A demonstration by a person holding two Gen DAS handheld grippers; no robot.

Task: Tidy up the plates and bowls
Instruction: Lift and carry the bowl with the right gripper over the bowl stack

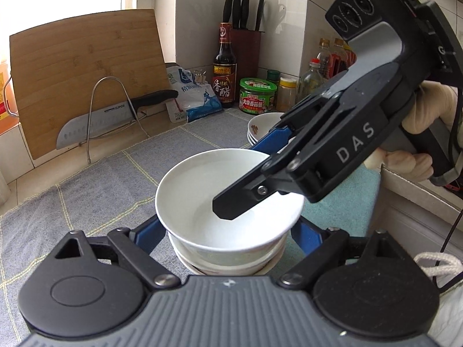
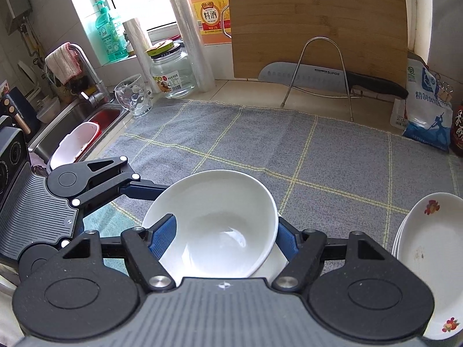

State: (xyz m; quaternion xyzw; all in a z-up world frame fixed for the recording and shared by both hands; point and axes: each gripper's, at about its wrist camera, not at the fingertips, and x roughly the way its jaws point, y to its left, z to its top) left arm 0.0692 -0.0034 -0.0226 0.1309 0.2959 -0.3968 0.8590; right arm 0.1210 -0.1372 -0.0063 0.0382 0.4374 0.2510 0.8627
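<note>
A plain white bowl (image 1: 208,190) (image 2: 220,217) sits tilted on top of a stack of bowls (image 1: 225,260). My right gripper (image 1: 240,177) (image 2: 225,225) comes in from the right. It is shut on that bowl's wall, with one finger inside and the blue one outside the far rim. My left gripper (image 1: 228,231) holds the stack below, a blue finger (image 1: 150,231) pressed on each side. The stack's foot is hidden behind the gripper body. A pile of flower-patterned plates (image 1: 260,127) (image 2: 434,245) stands to the right.
A grey checked cloth (image 2: 260,150) covers the counter. A cutting board (image 2: 318,23) and a knife (image 2: 318,75) in a wire rack stand at the back. A sink (image 2: 72,115), a glass bowl (image 2: 133,98) and a jar (image 2: 173,72) are left; bottles and a knife block (image 1: 246,37) back right.
</note>
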